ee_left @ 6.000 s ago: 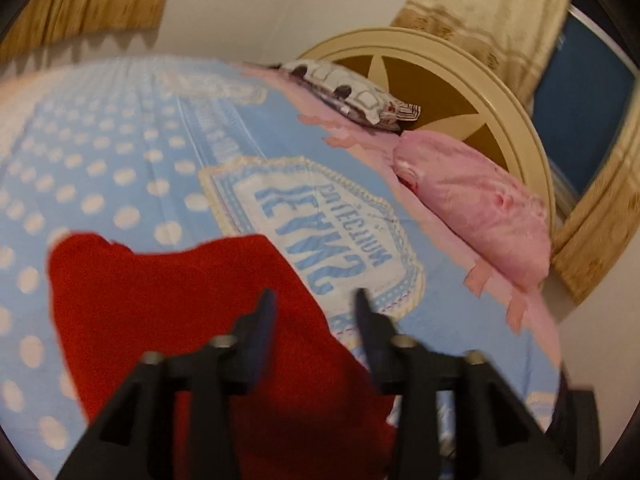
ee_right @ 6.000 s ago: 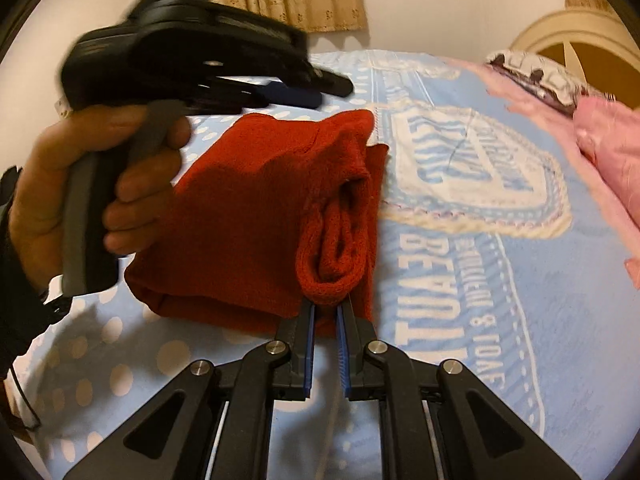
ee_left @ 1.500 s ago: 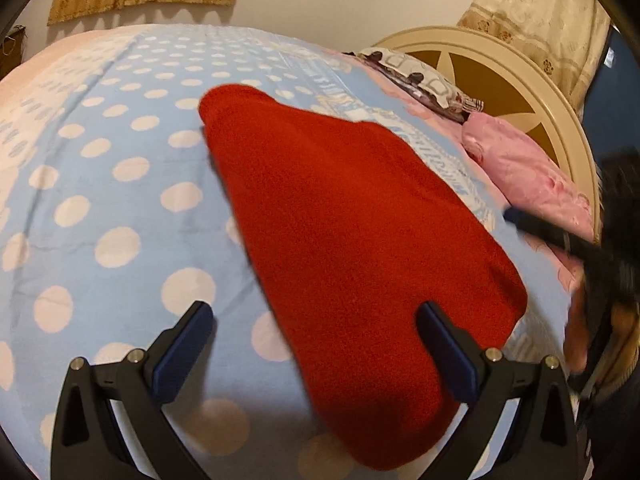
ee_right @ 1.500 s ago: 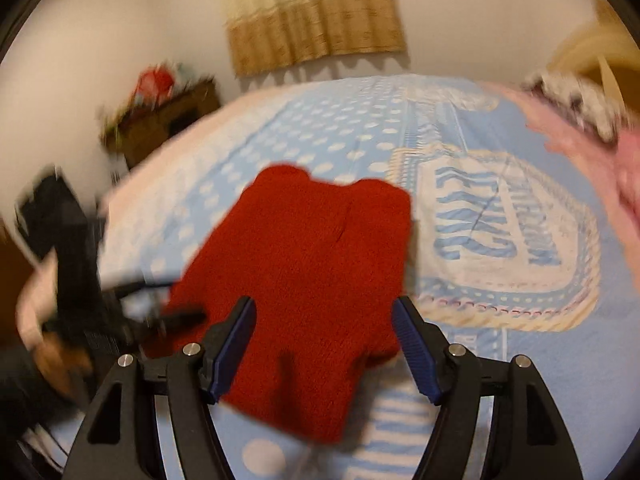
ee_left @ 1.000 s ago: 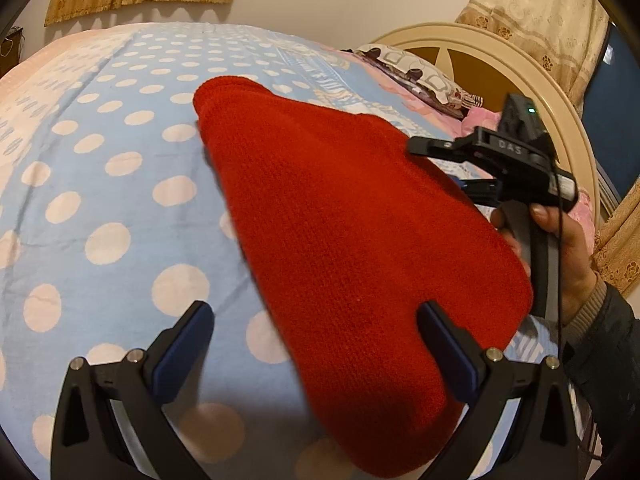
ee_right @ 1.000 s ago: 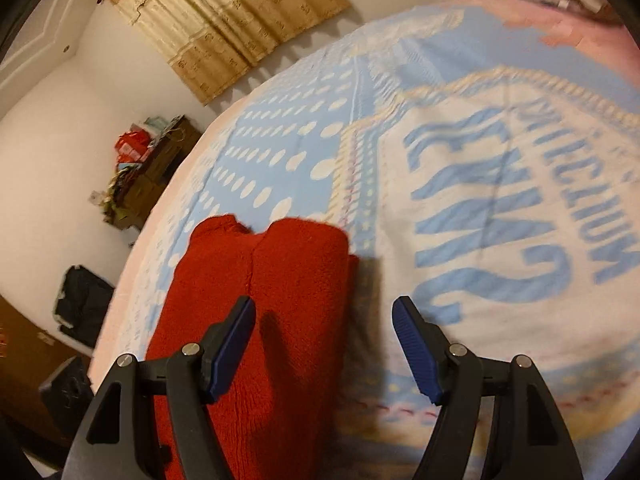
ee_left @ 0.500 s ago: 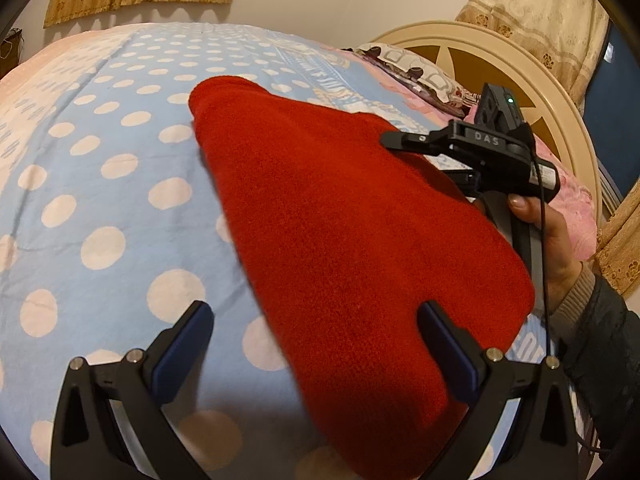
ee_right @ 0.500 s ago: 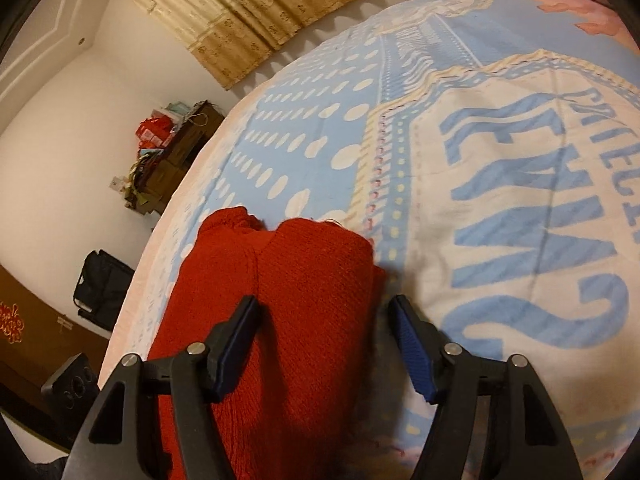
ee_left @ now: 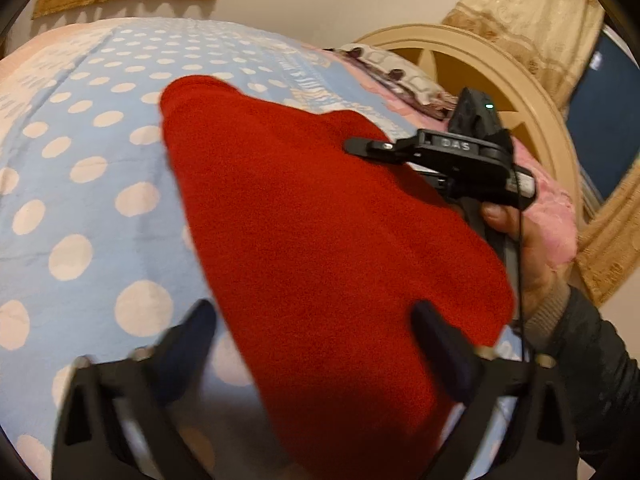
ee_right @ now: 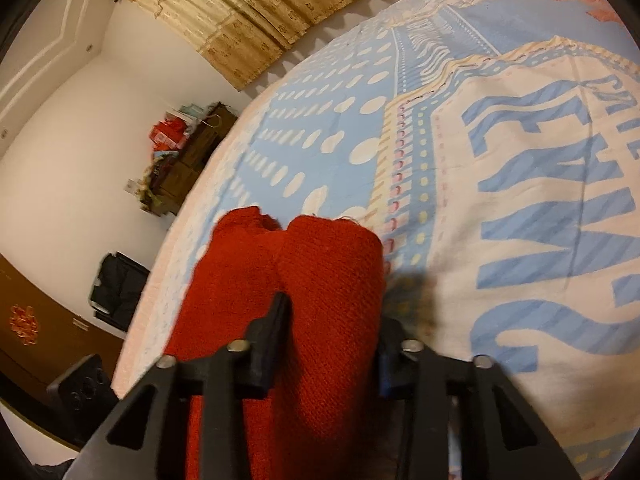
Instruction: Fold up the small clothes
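Note:
A red knit garment [ee_left: 320, 220] lies folded on the blue polka-dot bedspread [ee_left: 80, 200]. My left gripper [ee_left: 314, 322] hovers at its near end. Its jaws are closing; one finger is over the bedspread, the other over the red knit, and neither pad presses. In the right wrist view the red garment [ee_right: 320, 280] shows two folded halves side by side. My right gripper [ee_right: 330, 326] has its jaws closing around the right half, and the knit fills the gap between them. A hand [ee_left: 532, 248] holds the right gripper [ee_left: 352, 147] at the garment's far right edge.
A patterned pillow [ee_left: 396, 76], a pink pillow [ee_left: 556, 208] and a cream headboard [ee_left: 500, 64] stand at the bed's far end. Off the bed are a cluttered dark dresser [ee_right: 180, 152] and a black bag [ee_right: 120, 284] on the floor. Large printed letters [ee_right: 540, 200] cover the bedspread's middle.
The right jaws have narrowed sharply around the garment's right half and sunk closer to it. The left jaws have come in a little. The garment itself has kept its place.

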{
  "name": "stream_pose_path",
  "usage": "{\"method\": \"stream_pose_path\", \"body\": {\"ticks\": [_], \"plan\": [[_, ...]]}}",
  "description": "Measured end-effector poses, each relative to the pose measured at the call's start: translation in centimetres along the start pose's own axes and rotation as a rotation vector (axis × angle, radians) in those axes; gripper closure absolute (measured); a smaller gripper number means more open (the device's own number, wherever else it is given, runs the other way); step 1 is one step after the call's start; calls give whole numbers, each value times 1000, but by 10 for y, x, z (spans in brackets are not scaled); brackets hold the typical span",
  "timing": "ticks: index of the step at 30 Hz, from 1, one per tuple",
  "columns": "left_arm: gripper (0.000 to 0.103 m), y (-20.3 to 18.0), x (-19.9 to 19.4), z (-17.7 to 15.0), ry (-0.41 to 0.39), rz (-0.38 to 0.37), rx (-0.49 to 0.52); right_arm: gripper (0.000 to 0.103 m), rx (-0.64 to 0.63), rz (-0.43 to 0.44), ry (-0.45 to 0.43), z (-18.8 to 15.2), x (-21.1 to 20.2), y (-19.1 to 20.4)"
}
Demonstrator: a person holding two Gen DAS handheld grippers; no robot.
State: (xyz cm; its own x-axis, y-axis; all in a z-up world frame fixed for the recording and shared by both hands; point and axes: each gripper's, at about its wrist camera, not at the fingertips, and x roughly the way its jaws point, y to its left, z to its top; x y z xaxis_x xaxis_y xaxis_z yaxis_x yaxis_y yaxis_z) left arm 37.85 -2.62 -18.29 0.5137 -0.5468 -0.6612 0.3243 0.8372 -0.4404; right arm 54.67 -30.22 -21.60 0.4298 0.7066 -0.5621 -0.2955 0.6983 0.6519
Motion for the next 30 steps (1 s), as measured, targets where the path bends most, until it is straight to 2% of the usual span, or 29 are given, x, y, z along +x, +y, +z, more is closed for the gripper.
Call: {"method": "stream_pose_path", "body": {"ticks": [1,2,4,8,13,22,30], "plan": [[21,0,-2,0,-4,-2,2,73,-6,5,-7,-1,0,2],[31,0,-3,0,-10,-6,1,74,-14,6,-14,-1,-1,4],[45,2,-7,2,-25,-15,-12,75,-17,15,-29,-2,-3,8],[59,2,-14,3,-32,-17,-17,75,-33,26,-57,-2,-10,18],[64,-2,-24,1,-29,-9,-5,76,-71,40,-82,-4,-18,39],[65,-7,-63,-16,-18,27,0,76,-104,37,-48,-29,-15,86],[65,-4,-116,-45,-72,67,-14,76,-152,102,-28,-61,-8,141]]}}
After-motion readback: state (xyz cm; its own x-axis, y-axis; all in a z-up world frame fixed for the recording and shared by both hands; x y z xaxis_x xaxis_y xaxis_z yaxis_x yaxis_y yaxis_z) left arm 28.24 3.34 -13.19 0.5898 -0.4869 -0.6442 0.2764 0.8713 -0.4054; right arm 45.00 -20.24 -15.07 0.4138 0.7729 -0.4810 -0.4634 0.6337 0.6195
